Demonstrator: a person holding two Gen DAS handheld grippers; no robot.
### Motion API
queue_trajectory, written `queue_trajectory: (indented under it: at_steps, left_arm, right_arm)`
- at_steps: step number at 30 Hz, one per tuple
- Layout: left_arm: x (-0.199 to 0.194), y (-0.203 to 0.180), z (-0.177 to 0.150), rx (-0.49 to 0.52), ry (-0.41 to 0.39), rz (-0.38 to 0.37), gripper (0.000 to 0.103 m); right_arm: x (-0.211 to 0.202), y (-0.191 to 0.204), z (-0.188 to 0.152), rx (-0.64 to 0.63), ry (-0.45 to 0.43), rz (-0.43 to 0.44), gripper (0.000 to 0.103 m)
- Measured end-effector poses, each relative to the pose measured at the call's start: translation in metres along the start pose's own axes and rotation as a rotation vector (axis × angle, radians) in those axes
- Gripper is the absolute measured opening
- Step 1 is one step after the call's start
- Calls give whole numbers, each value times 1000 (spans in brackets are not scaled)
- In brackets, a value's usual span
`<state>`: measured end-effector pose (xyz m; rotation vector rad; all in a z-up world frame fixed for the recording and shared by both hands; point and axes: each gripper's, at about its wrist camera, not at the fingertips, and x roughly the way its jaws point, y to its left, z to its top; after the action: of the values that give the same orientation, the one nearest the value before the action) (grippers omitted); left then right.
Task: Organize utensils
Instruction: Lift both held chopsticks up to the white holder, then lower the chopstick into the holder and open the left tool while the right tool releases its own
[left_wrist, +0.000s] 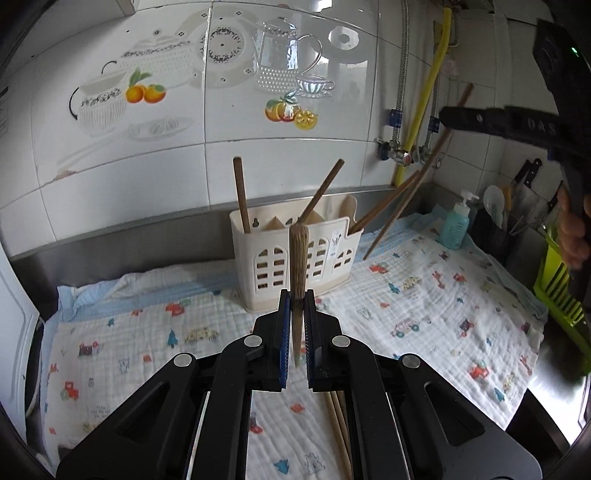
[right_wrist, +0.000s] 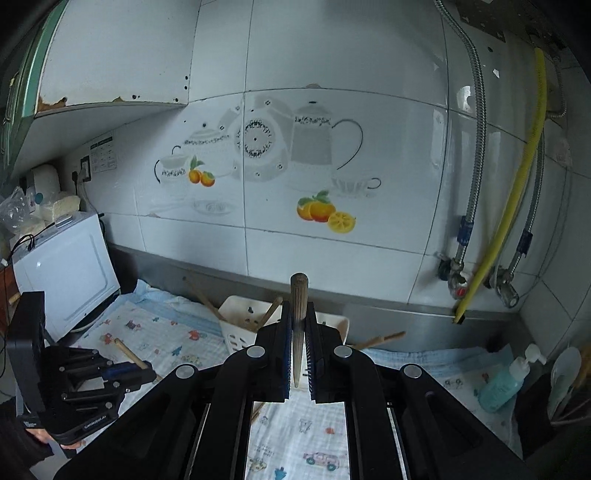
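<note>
- Left wrist view: the left hand-held gripper (left_wrist: 296, 295) is clamped tight on a brown chopstick (left_wrist: 298, 258); its thick end sticks up toward 12 o'clock and its tip is hidden between the blue pads.
- Just behind it stands the cream utensil holder (left_wrist: 295, 254) on the printed cloth (left_wrist: 424, 295) that covers the bench. Two chopsticks stand in its compartments, and one more leans out at its 3 o'clock side.
- At 2 o'clock the right hand-held gripper (left_wrist: 448, 117) comes in blurred, pinching a long chopstick (left_wrist: 424, 170) that slants down toward the cloth. The hand behind it is cut off by the frame edge.
- More pale sticks (left_wrist: 338, 424) lie at 6 o'clock, mostly covered by the gripper body.
- Right wrist view: the right gripper (right_wrist: 297, 314) is closed on its chopstick (right_wrist: 298, 295), blocking most of the holder (right_wrist: 236, 325). I can't tell which compartment lies below.
</note>
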<state>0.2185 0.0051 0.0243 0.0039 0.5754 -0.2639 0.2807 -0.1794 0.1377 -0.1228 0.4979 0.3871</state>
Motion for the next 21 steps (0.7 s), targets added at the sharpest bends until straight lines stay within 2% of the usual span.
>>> queue_trajectory:
  at_steps: [6, 9, 15, 21]
  left_arm:
    - [-4, 0, 32, 16, -39, -14, 6]
    - [-12, -4, 54, 37, -82, -9, 6]
    - [-27, -7, 102, 53, -187, 11, 6]
    - [-21, -5, 142, 48, -258, 59, 6]
  right_arm:
    - [20, -11, 29, -5, -11, -55, 7]
    - [36, -20, 35, 24, 7, -46, 7]
    - [73, -28, 27, 48, 91, -27, 7]
    - [95, -30, 13, 42, 141, -21, 7]
